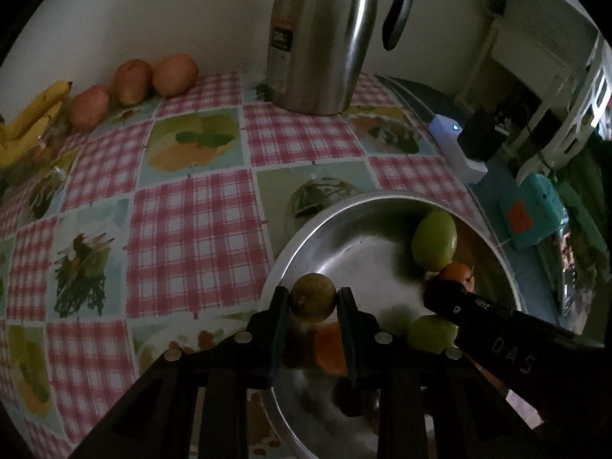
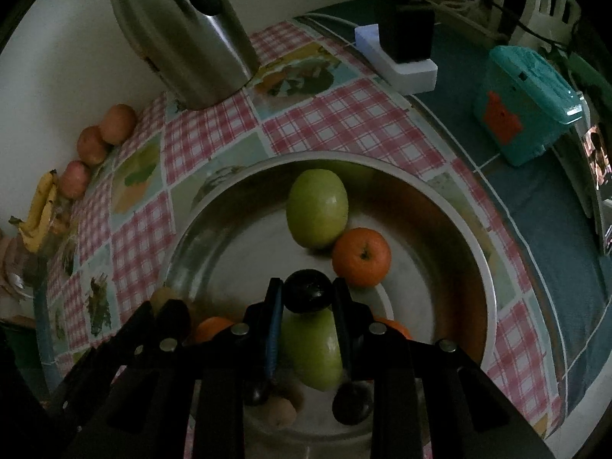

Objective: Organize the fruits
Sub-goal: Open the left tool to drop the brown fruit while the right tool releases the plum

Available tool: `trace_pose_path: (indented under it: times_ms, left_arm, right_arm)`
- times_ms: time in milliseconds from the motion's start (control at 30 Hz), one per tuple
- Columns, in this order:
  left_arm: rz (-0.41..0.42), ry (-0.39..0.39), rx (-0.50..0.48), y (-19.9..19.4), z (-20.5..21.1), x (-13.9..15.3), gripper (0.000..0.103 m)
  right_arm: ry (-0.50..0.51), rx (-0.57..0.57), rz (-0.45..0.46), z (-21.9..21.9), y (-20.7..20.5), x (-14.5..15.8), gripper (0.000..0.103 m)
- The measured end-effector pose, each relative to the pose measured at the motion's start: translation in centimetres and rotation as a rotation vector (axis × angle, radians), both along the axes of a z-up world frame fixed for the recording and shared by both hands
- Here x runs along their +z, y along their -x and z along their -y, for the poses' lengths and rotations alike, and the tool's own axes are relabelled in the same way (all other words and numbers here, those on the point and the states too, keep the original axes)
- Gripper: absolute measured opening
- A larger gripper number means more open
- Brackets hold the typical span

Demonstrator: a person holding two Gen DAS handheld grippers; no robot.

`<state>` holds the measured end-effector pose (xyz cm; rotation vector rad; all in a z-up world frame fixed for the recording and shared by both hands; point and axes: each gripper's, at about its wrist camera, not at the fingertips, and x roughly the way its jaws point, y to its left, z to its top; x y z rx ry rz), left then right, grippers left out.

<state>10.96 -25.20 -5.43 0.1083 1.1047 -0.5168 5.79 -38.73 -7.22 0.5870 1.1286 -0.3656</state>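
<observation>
I have a fruit in each gripper, and both hang over the steel bowl point(image 2: 451, 229) because that is where I judge the fruits are being gathered. My left gripper point(image 1: 313, 300) is closed tight on a small brownish-green fruit point(image 1: 313, 296), low in the left wrist view, just over the bowl's near-left rim. My right gripper point(image 2: 308, 296) is clamped on a small dark plum point(image 2: 309, 290), low centre in the right wrist view, above the bowl's middle. Each fruit sits right at the fingertips, pinched across its widest part, which I think keeps it from rolling out and leaves it free to drop cleanly once the jaws part.

The brownish fruit is round, dull and a little mottled, with a small dimple near its lower left. The plum is almost black, glossy, and slightly flattened. Both look firm enough for this grip.

Already in the bowl: a large green apple point(image 2: 317, 208) touching an orange point(image 2: 361, 256) in the centre of the right view, another green apple point(image 2: 313, 348) directly under the plum, and more small fruits at the bottom, too dark to name.

Still on the checked tablecloth point(image 1: 191, 237), in the upper left of the left view, wait bananas point(image 1: 34, 118) and three reddish-orange fruits point(image 1: 132, 80) along the wall, with a steel kettle point(image 1: 317, 38) at top centre.
</observation>
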Motion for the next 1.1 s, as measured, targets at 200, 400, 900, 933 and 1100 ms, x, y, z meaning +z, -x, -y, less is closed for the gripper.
trace_pose_path:
  times_ms: [200, 400, 900, 933, 1100]
  left_arm:
    - [-0.012, 0.003, 0.003, -0.1, 0.1, -0.8, 0.029]
    - [-0.011, 0.004, 0.003, -0.1, 0.1, -0.7, 0.031]
    - [-0.006, -0.025, 0.075, -0.2, -1.7, 0.4, 0.064]
    - [-0.020, -0.025, 0.092, -0.4, -2.2, 0.4, 0.065]
    - [-0.051, -0.011, 0.191, -1.2, -5.1, 0.4, 0.075]
  right_arm:
    - [0.009, 0.014, -0.010, -0.4, -0.4, -0.3, 0.027]
    - [-0.004, 0.016, 0.001, -0.3, -0.5, -0.3, 0.027]
    - [0.008, 0.003, 0.019, 0.1, 0.1, 0.7, 0.044]
    - [0.007, 0.003, 0.020, 0.1, 0.1, 0.8, 0.045]
    - [0.030, 0.020, -0.002, -0.4, 0.2, 0.8, 0.045]
